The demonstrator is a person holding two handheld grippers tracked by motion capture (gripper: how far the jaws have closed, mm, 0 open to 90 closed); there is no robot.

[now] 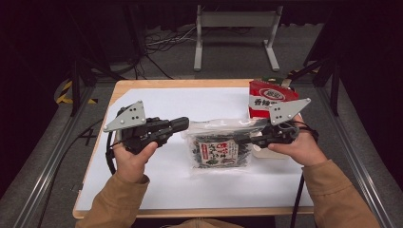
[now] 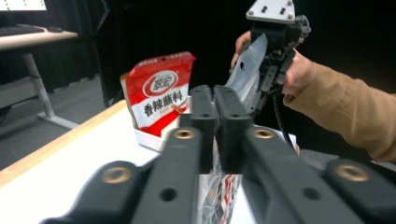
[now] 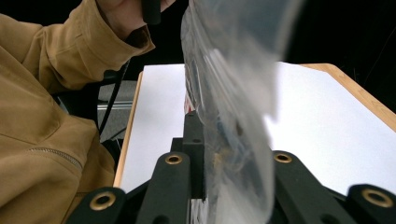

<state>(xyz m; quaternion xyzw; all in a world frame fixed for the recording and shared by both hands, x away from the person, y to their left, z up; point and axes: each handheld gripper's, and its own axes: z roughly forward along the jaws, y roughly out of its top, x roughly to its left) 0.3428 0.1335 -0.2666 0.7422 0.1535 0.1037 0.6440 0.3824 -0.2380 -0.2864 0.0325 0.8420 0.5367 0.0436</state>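
Note:
A clear plastic bag (image 1: 218,149) with a printed packet of dark contents inside lies mid-table on the white sheet. My left gripper (image 1: 185,123) reaches the bag's upper left corner. In the left gripper view its jaws (image 2: 215,100) stand together, with the bag's film pinched between them lower down. My right gripper (image 1: 240,138) comes in from the bag's right edge. In the right gripper view the clear film (image 3: 233,70) rises between its jaws (image 3: 219,140) and hides the right one. The left gripper view shows the right gripper (image 2: 261,88) holding up a flap of film (image 2: 245,70).
A red pouch with white lettering (image 1: 268,97) stands in a white box (image 2: 149,140) at the back right. The wooden table (image 1: 142,85) carries a white sheet (image 1: 199,190). Beyond the far edge are floor cables and a metal stand (image 1: 235,28).

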